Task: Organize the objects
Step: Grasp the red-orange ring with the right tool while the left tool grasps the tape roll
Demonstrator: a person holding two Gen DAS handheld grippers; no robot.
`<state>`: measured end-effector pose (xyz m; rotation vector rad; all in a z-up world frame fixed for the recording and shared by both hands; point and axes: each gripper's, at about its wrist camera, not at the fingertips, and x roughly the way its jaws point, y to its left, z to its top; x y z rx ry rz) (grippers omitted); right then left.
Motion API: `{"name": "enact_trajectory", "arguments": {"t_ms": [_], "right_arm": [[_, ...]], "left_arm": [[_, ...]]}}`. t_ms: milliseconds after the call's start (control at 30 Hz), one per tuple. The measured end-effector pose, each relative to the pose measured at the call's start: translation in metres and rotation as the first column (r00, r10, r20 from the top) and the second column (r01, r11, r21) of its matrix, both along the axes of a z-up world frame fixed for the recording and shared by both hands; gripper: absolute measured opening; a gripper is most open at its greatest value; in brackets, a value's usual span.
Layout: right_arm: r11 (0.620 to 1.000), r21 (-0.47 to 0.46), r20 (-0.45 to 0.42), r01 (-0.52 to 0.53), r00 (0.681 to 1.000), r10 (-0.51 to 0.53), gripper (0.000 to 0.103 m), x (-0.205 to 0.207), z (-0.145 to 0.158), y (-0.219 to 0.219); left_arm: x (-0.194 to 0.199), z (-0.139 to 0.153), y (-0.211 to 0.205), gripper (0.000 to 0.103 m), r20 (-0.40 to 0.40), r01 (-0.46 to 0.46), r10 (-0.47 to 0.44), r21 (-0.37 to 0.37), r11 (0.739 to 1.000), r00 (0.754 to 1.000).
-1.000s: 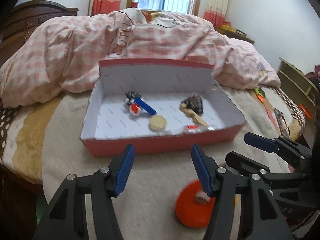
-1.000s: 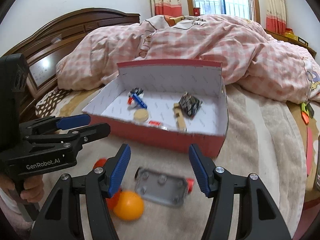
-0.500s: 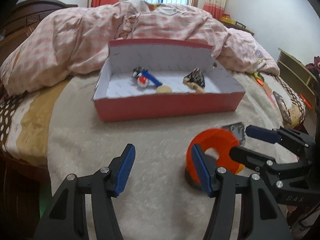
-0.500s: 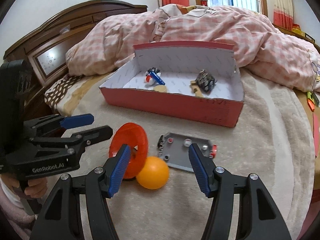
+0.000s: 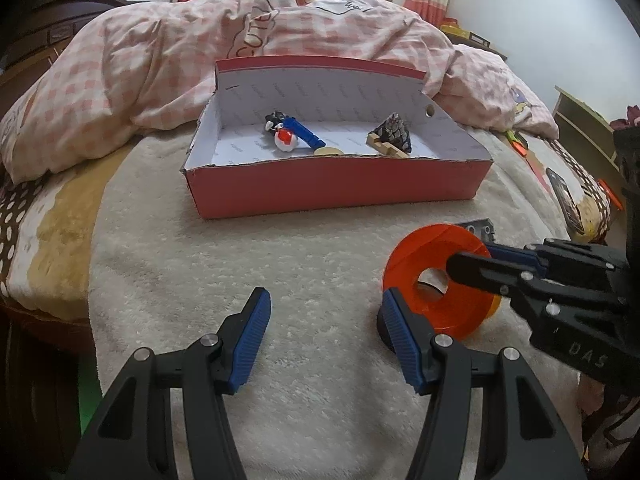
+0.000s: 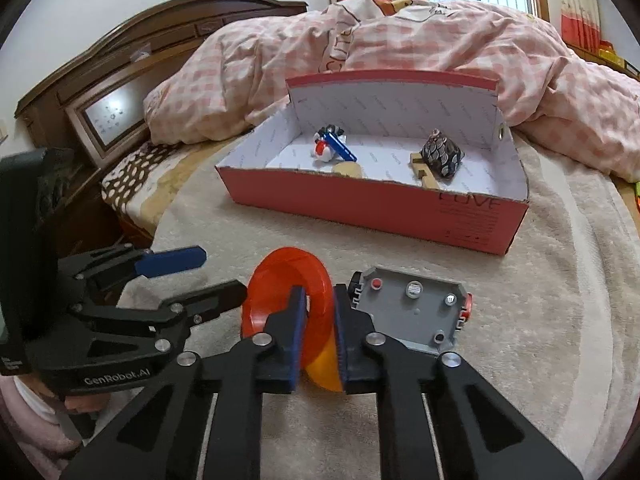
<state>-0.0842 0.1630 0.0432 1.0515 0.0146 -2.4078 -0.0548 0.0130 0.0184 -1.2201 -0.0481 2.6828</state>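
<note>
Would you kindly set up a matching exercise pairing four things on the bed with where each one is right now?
Things:
1. orange ring
2. grey plate
3. pine cone
4. left tool

Places or states:
A. inside the red box
B. open, holding nothing
C. clamped in the right tool
D. flat on the blanket, right of the ring

Pairs: 1-C, 2-D, 3-A, 4-B

Right claw (image 6: 319, 334) clamped, left claw (image 5: 325, 322) spread wide
</note>
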Motion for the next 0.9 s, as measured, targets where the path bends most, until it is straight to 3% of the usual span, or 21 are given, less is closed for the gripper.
{"name": "enact_trajectory", "arguments": {"t_ms": [200,367,567,900], "right_arm": [[0.995,-0.101,-0.025,0.026,0.999,-0.029,0.013,0.01,0.02,0.021],[0.992,-0.117,-0.014,0.05,0.999,-0.052,0.013,0.024,0.028,0.04],[0.995,-0.072,0.022,0.075,0.997,-0.073,0.013,0.041,0.02,0.064],[0.993,-0.011,0.104,0.12,0.988,-0.118,0.013,0.036,-0.012,0.073]], "left_arm": [[0.005,0.003,0.003,0.059,-0.006,0.026,-0.026,0.0,1.0,1.0],[0.011,0.007,0.01,0.059,-0.015,0.078,-0.078,0.012,0.997,0.997],[0.017,0.005,0.024,0.059,0.0,0.151,-0.151,0.03,0.988,0.988],[0.008,-0.015,0.053,0.059,0.066,0.231,-0.228,-0.055,0.971,0.971]]}}
